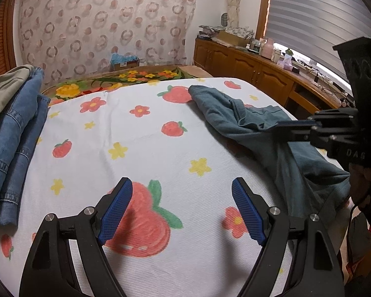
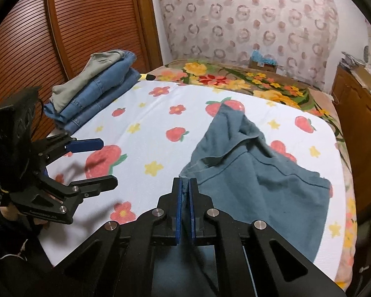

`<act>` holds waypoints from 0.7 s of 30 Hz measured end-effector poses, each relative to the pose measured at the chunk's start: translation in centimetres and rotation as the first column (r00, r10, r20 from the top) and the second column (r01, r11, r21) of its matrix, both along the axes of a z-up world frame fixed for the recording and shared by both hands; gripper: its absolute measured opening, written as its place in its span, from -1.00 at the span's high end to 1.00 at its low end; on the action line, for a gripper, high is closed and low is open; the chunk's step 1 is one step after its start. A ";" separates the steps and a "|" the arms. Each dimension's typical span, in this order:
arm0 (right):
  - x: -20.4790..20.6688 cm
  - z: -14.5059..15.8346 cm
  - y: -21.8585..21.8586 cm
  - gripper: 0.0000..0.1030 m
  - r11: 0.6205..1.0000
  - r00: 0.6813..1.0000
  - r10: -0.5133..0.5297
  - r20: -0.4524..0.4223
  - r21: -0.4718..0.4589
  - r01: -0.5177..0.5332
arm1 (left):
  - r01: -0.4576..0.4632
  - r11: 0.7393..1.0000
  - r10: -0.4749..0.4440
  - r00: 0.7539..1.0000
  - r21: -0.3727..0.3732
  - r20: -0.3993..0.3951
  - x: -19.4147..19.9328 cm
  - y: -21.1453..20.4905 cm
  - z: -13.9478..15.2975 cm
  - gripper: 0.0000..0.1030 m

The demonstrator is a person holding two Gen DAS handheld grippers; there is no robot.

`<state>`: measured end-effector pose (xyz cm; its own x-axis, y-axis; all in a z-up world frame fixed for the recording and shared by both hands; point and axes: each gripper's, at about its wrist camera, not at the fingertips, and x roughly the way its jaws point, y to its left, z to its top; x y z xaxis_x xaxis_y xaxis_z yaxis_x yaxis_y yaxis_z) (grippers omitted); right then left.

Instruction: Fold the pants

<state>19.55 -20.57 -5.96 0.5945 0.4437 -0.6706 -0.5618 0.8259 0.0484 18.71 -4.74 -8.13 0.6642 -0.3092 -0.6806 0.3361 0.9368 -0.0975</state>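
Teal pants (image 2: pixel 259 183): crumpled, unfolded, lying on the right-hand part of the bed's white strawberry-and-flower cover (image 2: pixel 146 123), one corner of the near edge pinched between the clenched jaws of the right gripper (image 2: pixel 185 185). Left gripper (image 1: pixel 181 193): jaws spread wide with nothing between them, poised over bare cover well apart from the pants. Stack of folded jeans (image 2: pixel 99 94) with a grey-green garment (image 2: pixel 86 76) on top: far left edge of the bed, beside a slatted wooden door (image 2: pixel 61 24).

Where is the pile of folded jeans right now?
The folded jeans sit at the bed's far left edge beside the slatted wooden door, across the strawberry-print cover from the teal pants.
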 end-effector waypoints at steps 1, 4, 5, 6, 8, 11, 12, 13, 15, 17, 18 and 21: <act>0.0 0.0 -0.1 0.90 1.000 1.000 -0.004 0.002 0.001 0.004 | 0.000 1.000 0.000 1.000 0.001 0.000 0.0 0.0 0.0 -0.61; 0.1 0.1 -0.7 0.90 1.000 1.000 -0.021 -0.001 0.023 0.021 | -0.003 1.000 0.003 1.000 0.000 -0.002 0.0 0.0 0.0 -0.61; 0.2 0.2 -1.0 0.90 0.999 1.000 -0.027 -0.007 0.035 0.027 | -0.005 1.000 0.005 1.000 0.001 -0.005 0.0 0.0 -0.1 -0.61; 0.2 0.2 -1.1 0.90 0.998 1.000 -0.027 -0.013 0.052 0.028 | -0.006 1.000 0.006 1.000 0.001 -0.006 0.0 0.0 -0.1 -0.61; 0.2 -0.1 -1.1 0.90 0.998 0.999 -0.032 -0.016 0.052 0.033 | -0.006 1.000 0.006 1.000 0.003 -0.006 0.0 -0.1 -0.1 -0.61; 0.0 -0.2 -0.9 0.92 0.999 0.999 -0.032 -0.009 0.038 0.033 | -0.007 1.000 0.007 1.000 0.003 -0.007 0.1 0.0 -0.1 -0.61; 0.0 -0.3 -0.9 0.93 0.999 0.999 -0.034 -0.007 0.039 0.034 | -0.007 1.000 0.007 1.000 0.003 -0.007 0.1 0.0 -0.1 -0.61; 0.1 -0.3 -0.9 0.93 0.999 0.999 -0.036 -0.004 0.037 0.036 | -0.007 1.000 0.007 1.000 0.002 -0.007 0.1 0.0 -0.1 -0.61; 0.2 -0.1 -1.2 0.95 0.999 0.999 -0.035 -0.006 0.041 0.036 | -0.008 1.000 0.008 1.000 0.003 -0.009 0.1 0.0 -0.1 -0.61; 0.2 0.2 -1.7 0.95 0.999 0.999 -0.037 0.004 0.037 0.037 | -0.009 1.000 0.009 1.000 0.002 -0.011 0.1 0.1 -0.2 -0.61; 0.2 0.4 -1.9 0.95 0.999 0.999 -0.041 0.011 0.033 0.040 | -0.012 1.000 0.012 1.000 0.002 -0.012 0.2 0.1 -0.3 -0.61; 0.5 0.9 -2.7 0.95 0.998 0.997 -0.063 0.034 0.015 0.062 | -0.012 1.000 0.012 1.000 0.002 -0.012 0.2 0.2 -0.3 -0.61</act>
<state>20.03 -23.32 -5.11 0.6438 0.4143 -0.6433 -0.5107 0.8588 0.0420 18.86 -4.59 -8.42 0.6596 -0.2997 -0.6893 0.3236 0.9409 -0.0995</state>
